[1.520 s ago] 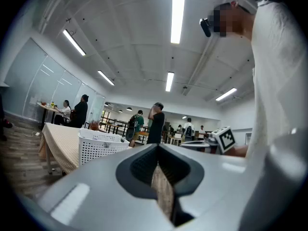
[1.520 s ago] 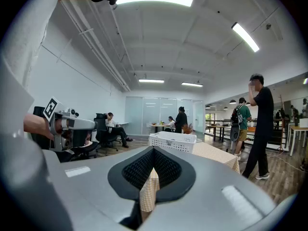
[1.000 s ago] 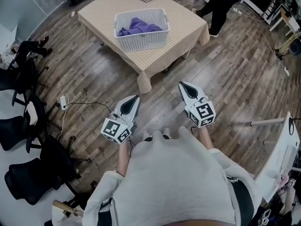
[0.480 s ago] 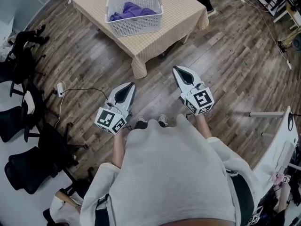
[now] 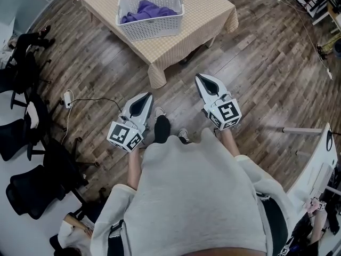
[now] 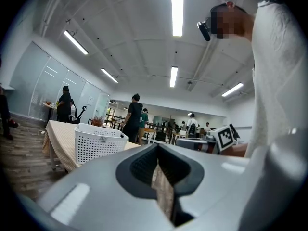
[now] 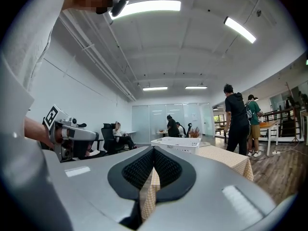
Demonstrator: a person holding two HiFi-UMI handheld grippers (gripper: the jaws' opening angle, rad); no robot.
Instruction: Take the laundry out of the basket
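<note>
A white slatted basket (image 5: 151, 13) stands on a low table with a checked cloth (image 5: 176, 41), far ahead of both grippers. Purple laundry (image 5: 148, 9) lies bunched inside it. My left gripper (image 5: 147, 95) and right gripper (image 5: 199, 78) hang over the wooden floor, a good way short of the table, both shut with nothing in them. From the left gripper view, past the left gripper (image 6: 156, 148), the basket (image 6: 98, 146) is ahead to the left. The right gripper view shows the right gripper (image 7: 154, 150) pointing at the basket (image 7: 175, 144); the laundry is hidden there.
Black office chairs (image 5: 29, 191) crowd the left side. A power strip with its cable (image 5: 69, 99) lies on the floor nearby. A white stand (image 5: 317, 169) is at the right. People (image 7: 238, 117) stand beyond the table. The person's foot (image 5: 161, 128) is between the grippers.
The table and basket have slid up and left in the head view. The person's foot has stepped forward between the grippers. Both grippers stay shut.
</note>
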